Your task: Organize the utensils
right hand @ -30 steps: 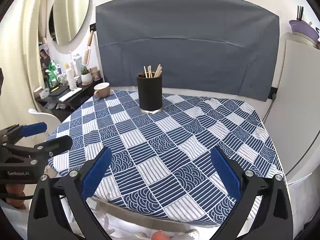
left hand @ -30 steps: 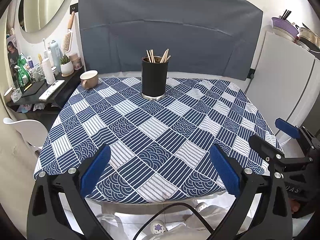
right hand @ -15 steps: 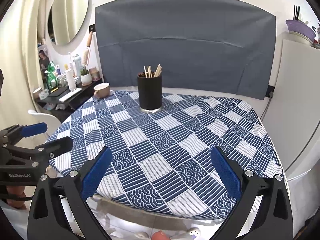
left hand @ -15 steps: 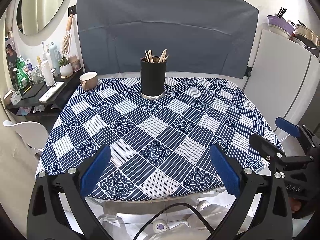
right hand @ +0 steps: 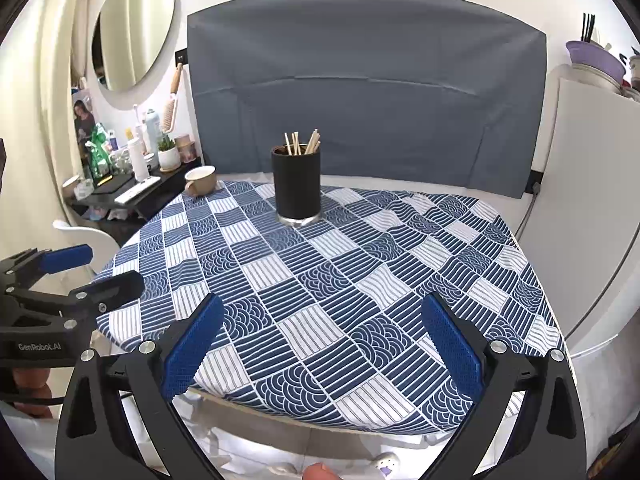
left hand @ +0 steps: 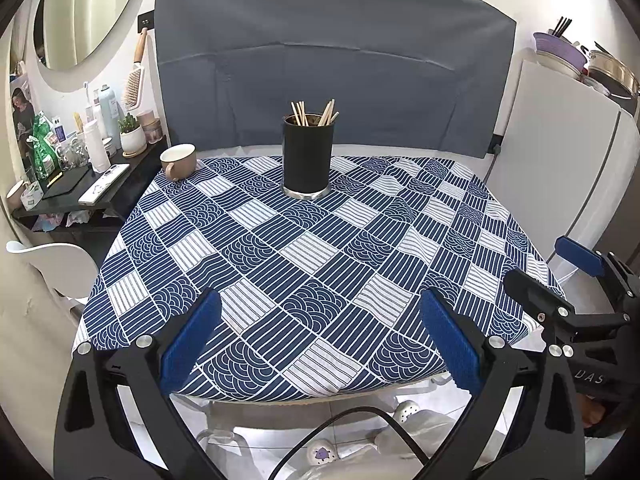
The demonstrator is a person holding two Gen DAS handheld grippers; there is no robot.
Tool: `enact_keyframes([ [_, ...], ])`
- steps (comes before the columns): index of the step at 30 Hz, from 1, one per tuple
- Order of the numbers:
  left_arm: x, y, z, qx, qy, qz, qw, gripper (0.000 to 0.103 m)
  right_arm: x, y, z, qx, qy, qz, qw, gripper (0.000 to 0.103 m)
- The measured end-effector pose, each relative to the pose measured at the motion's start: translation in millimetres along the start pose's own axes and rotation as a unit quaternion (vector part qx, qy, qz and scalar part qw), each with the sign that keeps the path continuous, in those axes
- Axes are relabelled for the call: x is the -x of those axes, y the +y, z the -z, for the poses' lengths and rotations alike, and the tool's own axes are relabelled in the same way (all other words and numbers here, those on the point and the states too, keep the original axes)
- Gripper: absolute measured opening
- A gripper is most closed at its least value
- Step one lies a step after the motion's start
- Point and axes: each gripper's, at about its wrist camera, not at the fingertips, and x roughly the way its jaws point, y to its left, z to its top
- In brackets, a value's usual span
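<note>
A black cylindrical holder (left hand: 308, 156) stands upright at the far middle of the table, with several wooden chopsticks (left hand: 314, 112) sticking out of its top. It also shows in the right wrist view (right hand: 296, 186) with the chopsticks (right hand: 300, 143). My left gripper (left hand: 320, 340) is open and empty, held off the table's near edge. My right gripper (right hand: 320, 342) is open and empty, also off the near edge. Each gripper shows in the other's view, the right one (left hand: 576, 276) at the right and the left one (right hand: 76, 272) at the left.
The table wears a blue and white patterned cloth (left hand: 312, 264). A beige mug (left hand: 179, 161) stands at its far left corner. A cluttered dark side shelf (left hand: 76, 184) and a white chair (left hand: 52, 268) are on the left, a white fridge (left hand: 560, 168) on the right.
Both grippers have drawn back a little from the table and risen slightly; the near table edge shows more. Both stay open and empty.
</note>
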Motion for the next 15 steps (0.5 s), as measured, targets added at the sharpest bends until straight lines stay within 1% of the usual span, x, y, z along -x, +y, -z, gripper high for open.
enact_keyframes([
  [15, -1.9, 8.7, 0.0, 0.009, 0.004, -0.005, 0.9999, 0.097, -5.4, 0.1, -2.0, -0.008, 0.006, -0.001, 1.0, 0.095],
])
